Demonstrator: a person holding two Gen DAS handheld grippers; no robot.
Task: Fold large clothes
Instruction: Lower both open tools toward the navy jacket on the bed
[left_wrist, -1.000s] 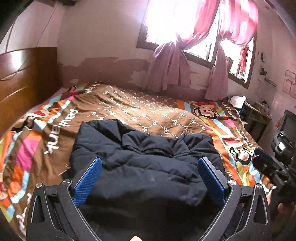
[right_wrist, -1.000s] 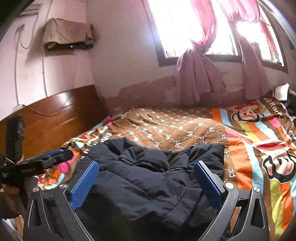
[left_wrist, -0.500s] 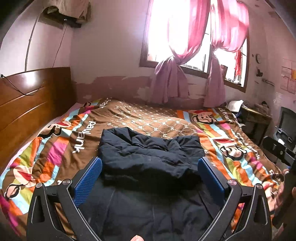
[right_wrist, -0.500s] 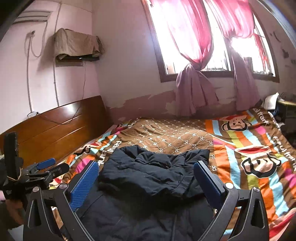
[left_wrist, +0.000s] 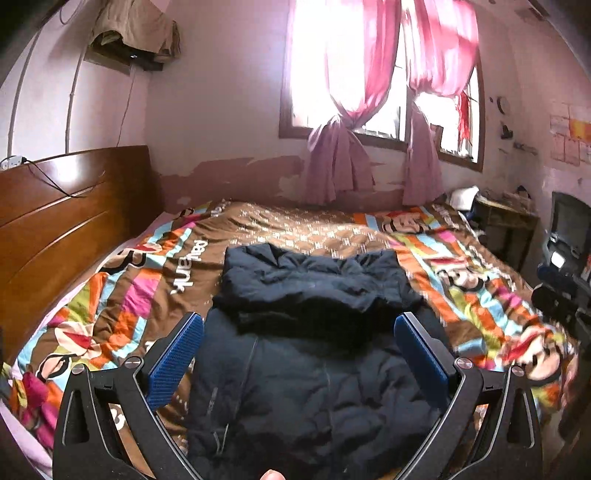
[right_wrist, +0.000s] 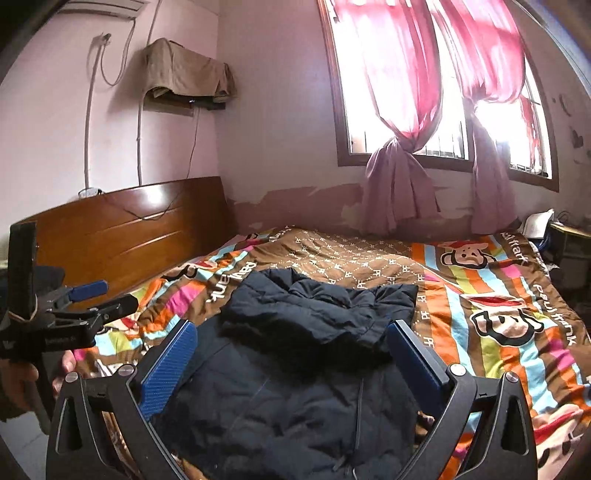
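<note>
Because the dark padded jacket (left_wrist: 314, 332) lies on the patterned bedspread (left_wrist: 147, 288) with its far part doubled over, the left gripper (left_wrist: 299, 343) and right gripper (right_wrist: 291, 350) hover above it, fingers spread and empty, probably ready for the next fold.

The jacket (left_wrist: 317, 332) is lying on the bedspread (left_wrist: 314, 236) at frame centre; the headboard (left_wrist: 55, 221) is standing at left; the window (left_wrist: 376, 74) is sitting at upper right, behind the bed.

Each claw, the left claw (left_wrist: 299, 354) and the right claw (right_wrist: 291, 356), has a black angular frame, silver screws and two ribbed blue pads (left_wrist: 176, 357).
</note>
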